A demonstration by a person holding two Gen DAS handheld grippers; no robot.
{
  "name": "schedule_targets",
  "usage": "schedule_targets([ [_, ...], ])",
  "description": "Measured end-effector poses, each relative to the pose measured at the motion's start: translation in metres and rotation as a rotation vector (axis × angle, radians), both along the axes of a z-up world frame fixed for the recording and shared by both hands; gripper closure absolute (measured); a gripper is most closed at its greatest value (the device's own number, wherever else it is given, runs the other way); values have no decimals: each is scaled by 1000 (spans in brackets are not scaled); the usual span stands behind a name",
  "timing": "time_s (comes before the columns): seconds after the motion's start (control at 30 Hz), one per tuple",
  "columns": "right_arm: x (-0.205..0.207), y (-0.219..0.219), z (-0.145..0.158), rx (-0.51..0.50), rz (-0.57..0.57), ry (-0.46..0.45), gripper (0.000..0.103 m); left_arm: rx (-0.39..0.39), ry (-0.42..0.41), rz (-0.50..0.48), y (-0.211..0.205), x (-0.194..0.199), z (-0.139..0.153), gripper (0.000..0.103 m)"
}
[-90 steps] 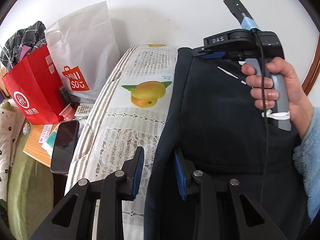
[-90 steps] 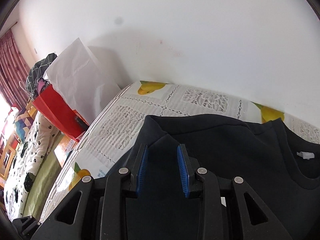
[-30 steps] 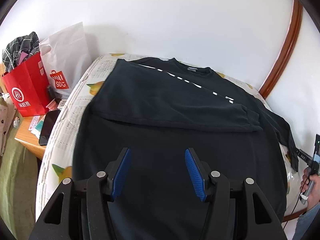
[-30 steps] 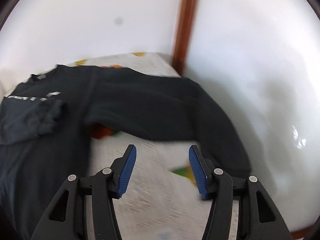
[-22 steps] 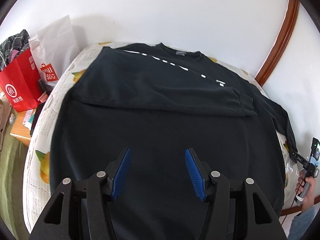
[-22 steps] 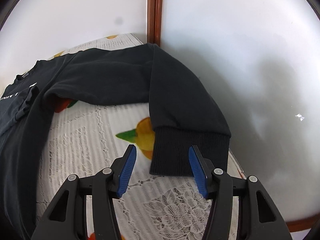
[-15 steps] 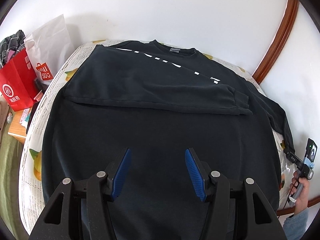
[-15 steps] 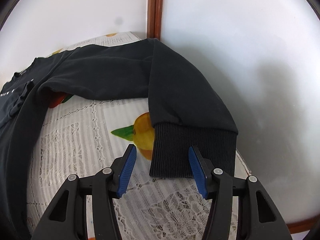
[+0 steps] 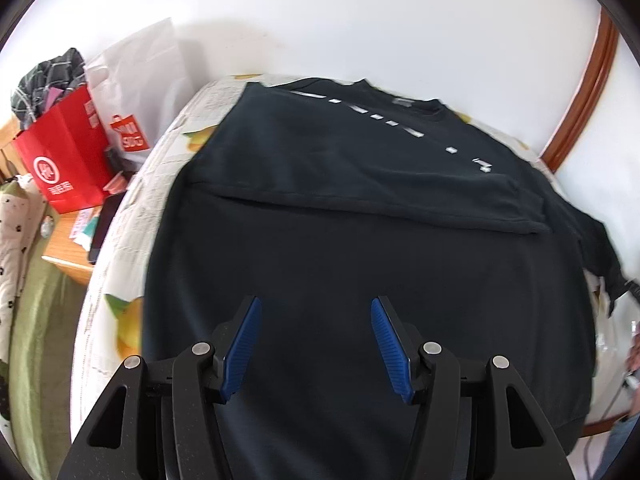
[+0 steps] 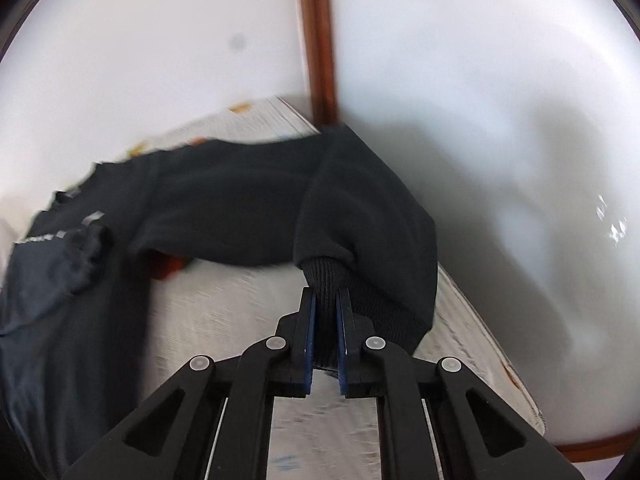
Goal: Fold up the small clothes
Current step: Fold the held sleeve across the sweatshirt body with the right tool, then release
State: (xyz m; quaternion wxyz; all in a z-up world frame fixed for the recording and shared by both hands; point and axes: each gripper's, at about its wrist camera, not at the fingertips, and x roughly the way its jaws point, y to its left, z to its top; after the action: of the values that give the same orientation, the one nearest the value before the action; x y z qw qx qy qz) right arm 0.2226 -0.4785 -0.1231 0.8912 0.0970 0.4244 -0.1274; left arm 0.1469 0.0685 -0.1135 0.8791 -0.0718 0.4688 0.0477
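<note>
A black long-sleeved sweatshirt with a line of white dashes across the chest (image 9: pixel 360 240) is spread flat over a bed covered in a white lace-patterned cloth printed with yellow fruit (image 9: pixel 120 264), and one sleeve is already laid across the chest. The other sleeve (image 10: pixel 360 208) is draped toward the corner where the white wall meets a brown wooden trim strip (image 10: pixel 318 40). Its ribbed knit cuff (image 10: pixel 384 308) is clamped between the blue pads of the right tool (image 10: pixel 325 312), which is closed tightly on a bunched part of the rib, apparently lifted off the cloth. The left tool (image 9: pixel 316 336) is held over the lower body of the garment with its blue-padded fingers (image 9: pixel 242 344) wide apart and nothing between them. The step in hand is judged to be the folding of this second sleeve across the body. Only one end of the cuff is gripped, so the rest of the rib may sag or twist as it is carried, and a crooked fold could be left. If the sleeve is pulled too hard, the unpinned body may be dragged sideways and the sleeve already folded may be disturbed. The knit could also slip from the pads if the pull is sudden. A red paper bag (image 9: pixel 66 152) and a white plastic bag (image 9: pixel 136 80) stand well apart at the far side
</note>
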Motion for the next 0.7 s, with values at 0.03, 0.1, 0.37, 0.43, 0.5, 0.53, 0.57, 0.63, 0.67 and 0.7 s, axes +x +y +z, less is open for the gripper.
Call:
schedule_targets([
  [0.03,3,11,11,6,24,-17,94,16,12,9,4,0,-4,48],
  [0.1,10,39,35,31,81,-56,94,21,44,22,17,-2,-12,48],
  [0.37,53,176,82,141,344,-106,94,116,77,59,57,-11,-37,46],
  [0.43,64,214,85,166,404,-106,94,126,78,63,65,-11,-43,43],
  [0.5,72,251,85,194,465,-97,94,141,57,74,72,-11,-46,39],
  [0.53,76,269,84,210,494,-90,94,162,32,87,74,-13,-45,39],
  [0.57,80,286,82,228,521,-81,94,193,9,95,74,-13,-46,39],
  [0.63,94,321,78,293,573,-64,94,246,6,76,70,-9,-50,39],
  [0.67,92,331,79,312,584,-58,94,255,2,66,69,-7,-52,39],
  [0.7,97,346,78,338,604,-49,94,255,-11,59,69,-7,-52,39],
])
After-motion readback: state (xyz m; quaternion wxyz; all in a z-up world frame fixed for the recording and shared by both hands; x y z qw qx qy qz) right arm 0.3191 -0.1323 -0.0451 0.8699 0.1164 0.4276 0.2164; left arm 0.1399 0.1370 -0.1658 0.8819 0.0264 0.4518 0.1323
